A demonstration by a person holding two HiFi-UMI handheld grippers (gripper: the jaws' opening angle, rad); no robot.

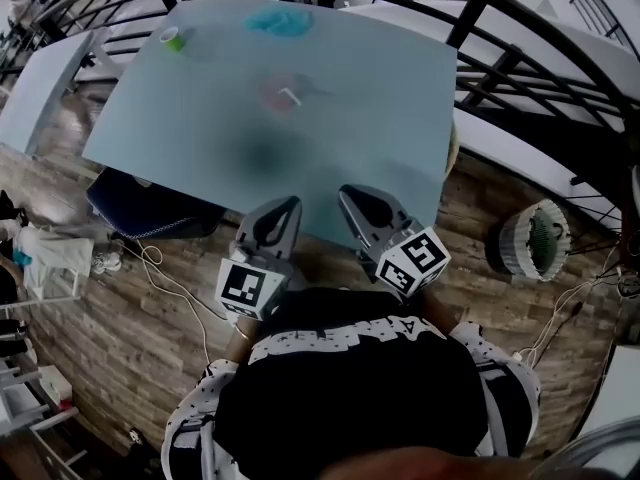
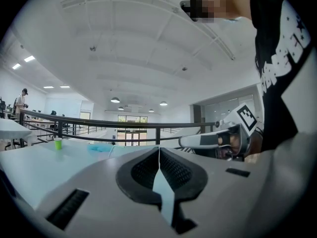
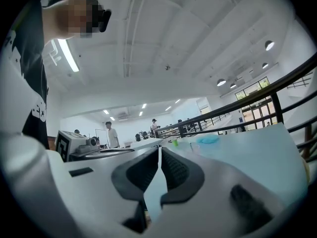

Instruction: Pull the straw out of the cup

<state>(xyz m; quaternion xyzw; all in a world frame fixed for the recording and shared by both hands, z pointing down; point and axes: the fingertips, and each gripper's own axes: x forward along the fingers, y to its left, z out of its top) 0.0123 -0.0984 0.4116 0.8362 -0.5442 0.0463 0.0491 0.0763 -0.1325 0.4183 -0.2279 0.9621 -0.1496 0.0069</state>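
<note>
Blurrily, a pinkish cup [image 1: 277, 92] holds a white straw [image 1: 290, 97].

The person wears a black top [image 1: 350, 393] with white lettering and white, black-speckled sleeves [image 1: 195, 423]. The left tongs [image 1: 288, 206] and right tongs [image 1: 352, 196] are grey with black ribbed pads, and each carries a black-and-white marker cube [image 1: 250, 288].

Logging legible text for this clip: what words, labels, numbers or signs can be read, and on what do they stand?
None can be read with confidence.
Print on the black shirt: white lettering, distorted and partly cut off, unreadable.
left gripper and right gripper: black-and-white square marker patterns only, no letters or numbers.
</note>
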